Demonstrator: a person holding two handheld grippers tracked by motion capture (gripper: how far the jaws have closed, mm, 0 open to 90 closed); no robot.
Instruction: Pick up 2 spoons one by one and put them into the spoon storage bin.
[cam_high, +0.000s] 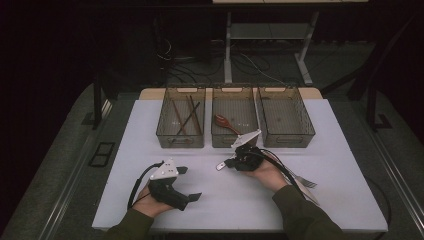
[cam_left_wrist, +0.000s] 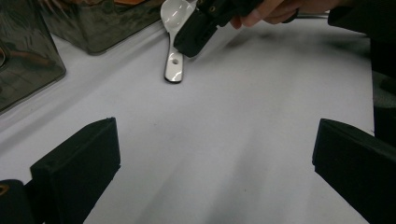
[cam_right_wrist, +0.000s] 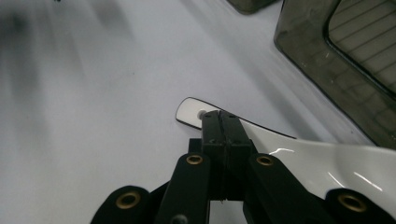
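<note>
A white ceramic spoon (cam_high: 221, 165) is in front of the middle basket, and my right gripper (cam_high: 232, 162) is shut on its handle. In the right gripper view the closed jaws pinch the spoon (cam_right_wrist: 191, 112) just behind the hole in its handle end, and the bowl spreads out at the lower right. In the left gripper view the spoon (cam_left_wrist: 175, 42) is tilted, handle end down at the white table and bowl raised under the right gripper (cam_left_wrist: 201, 28). My left gripper (cam_high: 190, 183) is at the front left, open wide (cam_left_wrist: 212, 163) over bare table, holding nothing.
Three smoky plastic baskets line the back of the table: the left one (cam_high: 180, 140) holds chopsticks (cam_high: 187, 117), the middle one (cam_high: 232, 141) a brown spoon (cam_high: 225, 122), and the right one (cam_high: 287, 140) looks empty. A metal fork (cam_high: 305, 181) lies by the right forearm.
</note>
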